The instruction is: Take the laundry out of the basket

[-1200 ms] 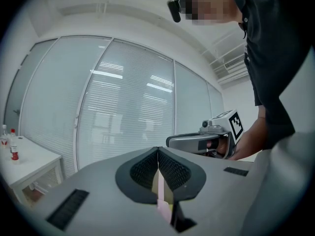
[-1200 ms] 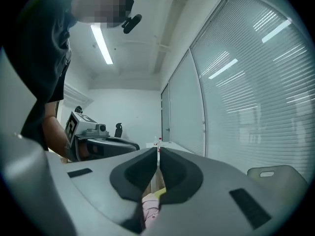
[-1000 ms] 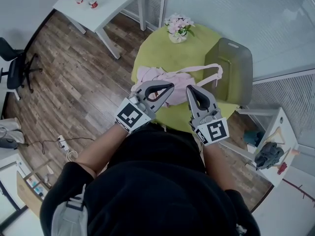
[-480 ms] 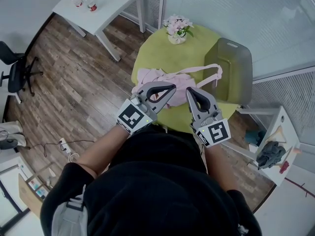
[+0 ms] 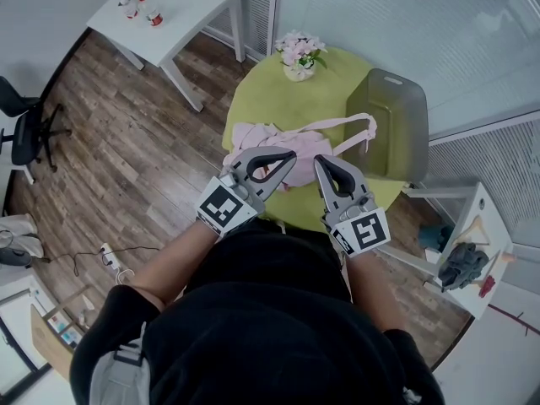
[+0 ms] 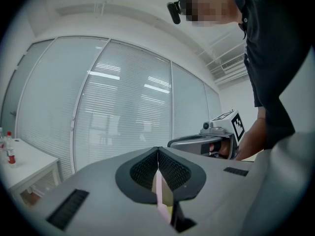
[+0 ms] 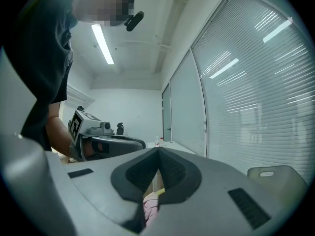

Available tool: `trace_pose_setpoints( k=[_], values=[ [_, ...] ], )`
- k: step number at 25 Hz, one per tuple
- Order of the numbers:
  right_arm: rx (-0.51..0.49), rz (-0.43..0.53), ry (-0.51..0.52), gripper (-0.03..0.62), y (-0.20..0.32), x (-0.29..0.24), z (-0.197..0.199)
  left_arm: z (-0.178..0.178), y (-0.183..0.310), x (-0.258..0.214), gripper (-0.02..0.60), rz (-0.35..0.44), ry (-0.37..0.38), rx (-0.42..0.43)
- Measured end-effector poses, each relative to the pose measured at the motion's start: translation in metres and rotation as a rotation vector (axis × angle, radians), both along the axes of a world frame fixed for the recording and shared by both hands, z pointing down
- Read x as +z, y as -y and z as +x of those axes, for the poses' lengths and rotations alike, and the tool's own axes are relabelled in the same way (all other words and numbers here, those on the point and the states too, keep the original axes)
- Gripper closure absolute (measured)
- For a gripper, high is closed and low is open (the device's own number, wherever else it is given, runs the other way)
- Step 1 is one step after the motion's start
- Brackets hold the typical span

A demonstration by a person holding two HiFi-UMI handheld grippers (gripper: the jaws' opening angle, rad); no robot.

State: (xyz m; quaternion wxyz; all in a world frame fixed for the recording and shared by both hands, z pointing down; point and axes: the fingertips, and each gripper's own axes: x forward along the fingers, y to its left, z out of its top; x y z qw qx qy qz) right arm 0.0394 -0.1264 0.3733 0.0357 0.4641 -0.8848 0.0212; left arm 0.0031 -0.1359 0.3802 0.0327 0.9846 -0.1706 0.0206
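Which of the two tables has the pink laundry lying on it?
The round green table: the pink laundry lies on its near side, with flowers at its far edge. The white rectangular table, up left, carries only small bottles.

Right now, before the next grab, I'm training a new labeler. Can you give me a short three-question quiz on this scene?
1. True or false: the pink laundry lies wholly inside the basket.
2. What stands at the far edge of the green table? A) a flower vase B) a kettle C) a laptop
3. Fill in: the jaws of the left gripper and the right gripper are both ____.

Key: 1 false, most of it lies on the table beside the basket; 2 A; 3 shut, with nothing held.
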Motion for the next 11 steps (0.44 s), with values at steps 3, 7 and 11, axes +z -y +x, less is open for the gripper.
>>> trace_pose_setpoints(
  k=[3,7,11],
  values=[
    [0.001,-0.002,0.003,0.571,-0.0007,-0.0004,-0.0009,0.0003,0.0005,0.0,0.571,-0.005,-0.023,-0.007],
    [0.004,0.01,-0.002,0.571,-0.0016,-0.001,-0.001,0.0012,0.0007,-0.0003,0.571,-0.009,-0.026,-0.017],
    [0.0,0.011,-0.008,0.571,-0.0059,-0.0006,-0.002,0.0006,-0.005,0.0006,0.571,0.007,0.011,-0.006]
  ],
)
